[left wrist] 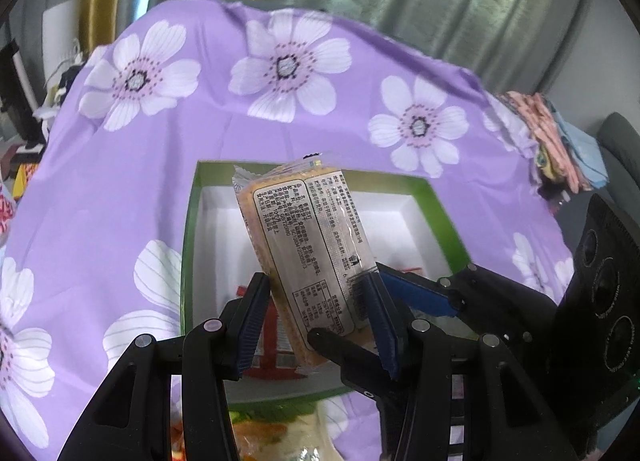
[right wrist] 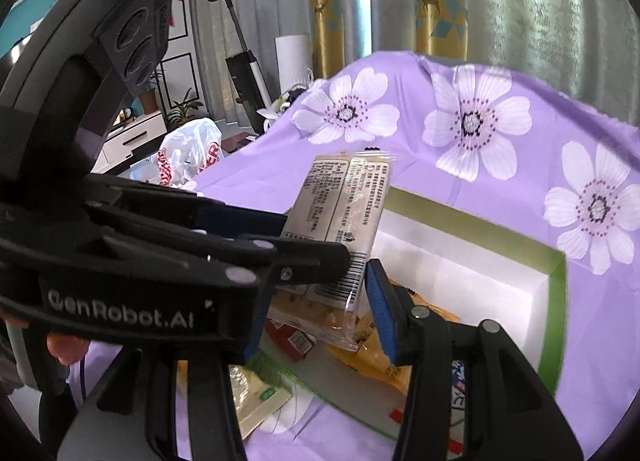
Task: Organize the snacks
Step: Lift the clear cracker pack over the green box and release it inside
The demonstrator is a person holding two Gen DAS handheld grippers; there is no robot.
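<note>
Clear-wrapped cracker pack (left wrist: 304, 261) standing clamped between left fingers (left wrist: 320, 325), long axis along them; right fingers (right wrist: 316, 313) parted beside pack, hovering above green box (left wrist: 436, 205).

The far half of the green-rimmed box (right wrist: 558, 301) lies bare and white, open from above; its near end is crowded with snack packets (right wrist: 376, 357). The cracker pack (left wrist: 304, 257) and both hand-held grippers hang over that end, close together
</note>
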